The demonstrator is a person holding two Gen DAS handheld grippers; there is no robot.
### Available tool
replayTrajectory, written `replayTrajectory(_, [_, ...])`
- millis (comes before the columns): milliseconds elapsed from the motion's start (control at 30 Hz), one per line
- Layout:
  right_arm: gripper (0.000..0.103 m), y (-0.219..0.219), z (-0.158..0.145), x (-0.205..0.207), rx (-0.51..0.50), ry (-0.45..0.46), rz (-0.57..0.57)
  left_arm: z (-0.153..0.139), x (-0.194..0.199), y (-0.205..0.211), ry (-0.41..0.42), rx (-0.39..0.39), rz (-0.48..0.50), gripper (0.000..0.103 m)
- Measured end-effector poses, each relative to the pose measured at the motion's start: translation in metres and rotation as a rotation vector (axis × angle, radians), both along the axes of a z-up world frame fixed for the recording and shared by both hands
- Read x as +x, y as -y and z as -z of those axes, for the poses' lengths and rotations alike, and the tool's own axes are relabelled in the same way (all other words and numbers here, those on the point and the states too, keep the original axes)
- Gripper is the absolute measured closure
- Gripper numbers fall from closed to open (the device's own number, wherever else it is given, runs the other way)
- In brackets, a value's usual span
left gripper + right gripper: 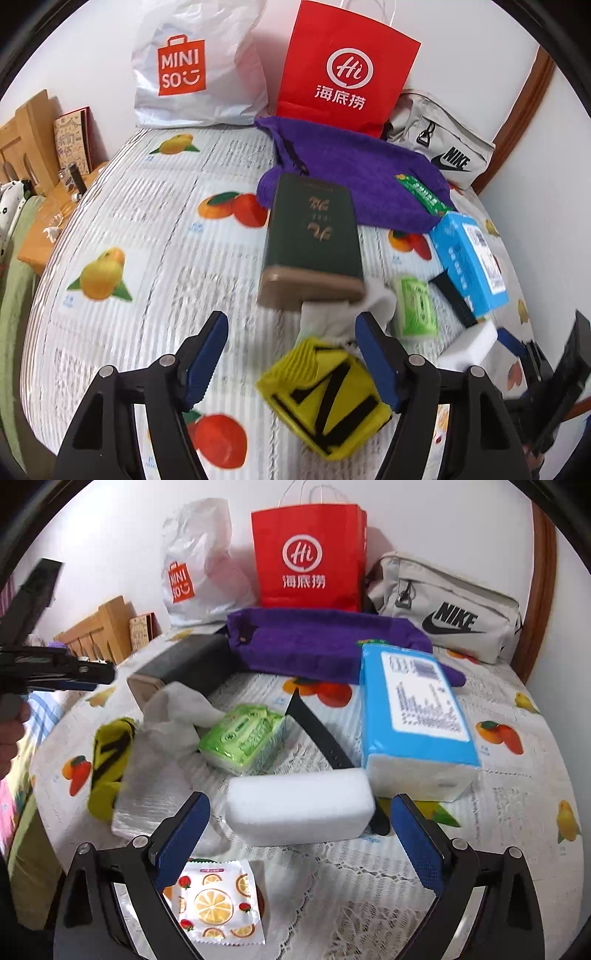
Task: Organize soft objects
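My left gripper is open, with a yellow sock marked with a black Z between its fingers, nearer the right one. A white sock lies just beyond it, under a dark green book. My right gripper is open around a white sponge block, not touching it. Beyond lie a green tissue pack, a blue tissue pack and a purple towel. The yellow sock and white sock show at left in the right wrist view.
A white Miniso bag, a red paper bag and a grey Nike bag stand along the back wall. A black strap lies by the sponge. A fruit-print sachet lies near my right gripper. A wooden bedside unit is at left.
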State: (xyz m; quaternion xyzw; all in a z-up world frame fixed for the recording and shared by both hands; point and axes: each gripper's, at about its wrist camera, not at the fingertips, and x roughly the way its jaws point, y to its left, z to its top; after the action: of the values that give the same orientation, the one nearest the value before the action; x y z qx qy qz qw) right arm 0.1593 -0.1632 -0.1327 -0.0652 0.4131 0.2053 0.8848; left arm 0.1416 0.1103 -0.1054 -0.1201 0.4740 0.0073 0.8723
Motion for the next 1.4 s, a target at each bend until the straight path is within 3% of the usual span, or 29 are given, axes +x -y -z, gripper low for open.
replayTrajectory(100, [0.008, -0.002, 0.005, 0.005, 0.01, 0.009, 0.006, 0.005, -0.01, 0.001, -0.008, -0.001, 0.004, 0.033])
replayTrajectory(200, [0.022, 0.0, 0.003, 0.006, 0.056, -0.006, 0.008, 0.011, -0.019, 0.003, -0.013, 0.0, 0.007, 0.033])
replayTrajectory(500, [0.023, 0.009, -0.017, -0.02, 0.078, 0.038, 0.007, 0.04, -0.036, 0.011, -0.083, -0.018, 0.01, 0.033])
replayTrajectory(767, [0.023, 0.039, -0.019, -0.038, 0.099, 0.024, 0.081, 0.06, -0.031, 0.02, -0.063, -0.017, 0.014, 0.034])
replayTrajectory(1100, [0.023, 0.072, -0.005, -0.04, 0.092, -0.021, 0.199, 0.054, -0.034, 0.019, 0.024, -0.077, 0.044, 0.081])
replayTrajectory(1400, [0.023, 0.073, -0.009, -0.043, 0.087, -0.002, 0.207, 0.024, -0.051, 0.006, 0.102, -0.092, 0.041, 0.09])
